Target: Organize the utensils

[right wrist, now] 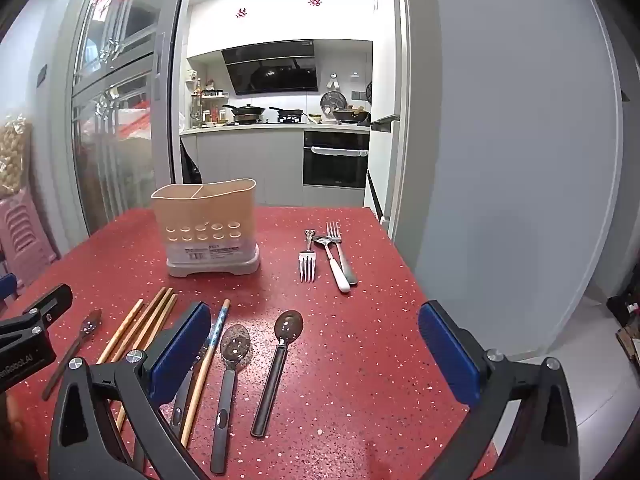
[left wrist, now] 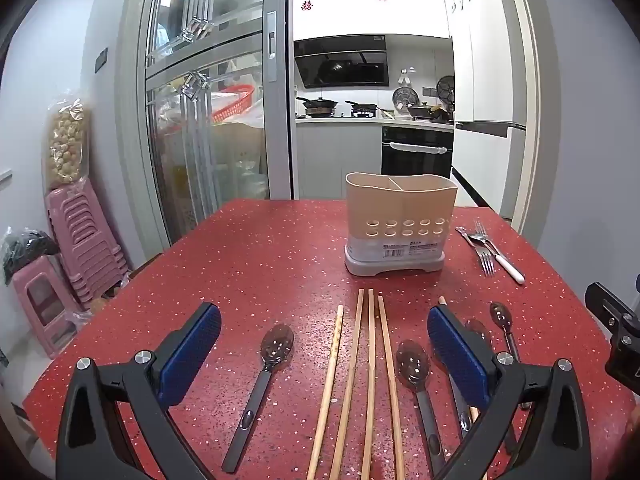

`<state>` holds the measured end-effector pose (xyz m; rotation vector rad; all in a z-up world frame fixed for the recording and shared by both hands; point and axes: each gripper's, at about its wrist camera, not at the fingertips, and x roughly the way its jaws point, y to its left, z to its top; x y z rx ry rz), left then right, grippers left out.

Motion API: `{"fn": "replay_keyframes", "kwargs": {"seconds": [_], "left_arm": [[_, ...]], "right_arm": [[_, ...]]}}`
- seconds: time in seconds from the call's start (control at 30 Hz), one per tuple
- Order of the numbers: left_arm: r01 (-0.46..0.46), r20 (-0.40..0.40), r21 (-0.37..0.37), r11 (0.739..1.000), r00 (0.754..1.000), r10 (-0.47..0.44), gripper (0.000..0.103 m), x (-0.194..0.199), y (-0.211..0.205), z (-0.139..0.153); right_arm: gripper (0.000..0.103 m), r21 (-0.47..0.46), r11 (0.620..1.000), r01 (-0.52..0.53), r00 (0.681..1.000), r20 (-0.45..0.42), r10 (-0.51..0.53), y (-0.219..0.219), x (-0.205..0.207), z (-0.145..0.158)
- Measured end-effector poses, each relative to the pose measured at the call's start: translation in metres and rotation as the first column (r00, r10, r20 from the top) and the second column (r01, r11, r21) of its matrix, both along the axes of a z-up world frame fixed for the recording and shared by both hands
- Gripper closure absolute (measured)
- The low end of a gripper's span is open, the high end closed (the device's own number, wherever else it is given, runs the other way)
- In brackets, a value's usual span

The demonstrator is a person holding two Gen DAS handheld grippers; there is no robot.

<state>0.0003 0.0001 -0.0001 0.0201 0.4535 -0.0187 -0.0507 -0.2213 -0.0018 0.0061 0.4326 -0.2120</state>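
Both grippers hung released over the red worktop (left wrist: 260, 248).
Only the right wrist view showed the forks (right wrist: 326, 250) whole (near the far right edge); the left gripper (left wrist: 324, 334) straddled chopsticks (left wrist: 360, 380), the right gripper (right wrist: 314, 338) spoons (right wrist: 256, 368).

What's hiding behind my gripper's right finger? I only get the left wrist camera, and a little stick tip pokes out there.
Observer: It's a chopstick with a blue patterned top. The right wrist view shows it lying beside a spoon.
Operator: How many shiny things lie right of the holder? Mine look all tangled.
Observer: Three. One fork lies apart with its tines toward us. A second fork and a white-handled spoon lie against each other.
Operator: Is the other gripper holding anything?
Observer: No. The right gripper is open, with only bare red table between its fingers.
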Motion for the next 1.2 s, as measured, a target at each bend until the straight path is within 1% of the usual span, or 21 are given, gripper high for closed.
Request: {"fn": "replay_keyframes", "kwargs": {"seconds": [0.07,0.13,0.27,0.87,1.2], "left_arm": [[0.006,-0.007,-0.005,1.0,1.0,-0.006,0.0,0.0,0.0,0.0],[-0.007,-0.01,-0.036,0.999,1.0,0.007,0.0,0.001,0.009,0.001],[-0.009,-0.012,-0.013,1.0,1.0,0.009,0.0,0.003,0.003,-0.002],[0.013,0.002,-0.017,1.0,1.0,-0.013,0.0,-0.003,0.004,0.006],[0.019,0.004,-0.015,1.0,1.0,-0.019,0.0,-0.005,0.003,0.009]], "right_arm": [[0.0,0.002,1.0,-0.001,1.0,0.0,0.001,0.0,0.0,0.0],[0.0,0.005,1.0,-0.001,1.0,0.0,0.001,0.0,0.0,0.0],[0.0,0.007,1.0,-0.001,1.0,0.001,0.001,0.0,-0.001,0.001],[0.0,0.007,1.0,0.002,1.0,0.002,-0.002,-0.001,-0.001,0.001],[0.0,0.006,1.0,-0.001,1.0,0.007,0.001,0.0,-0.002,0.007]]}}
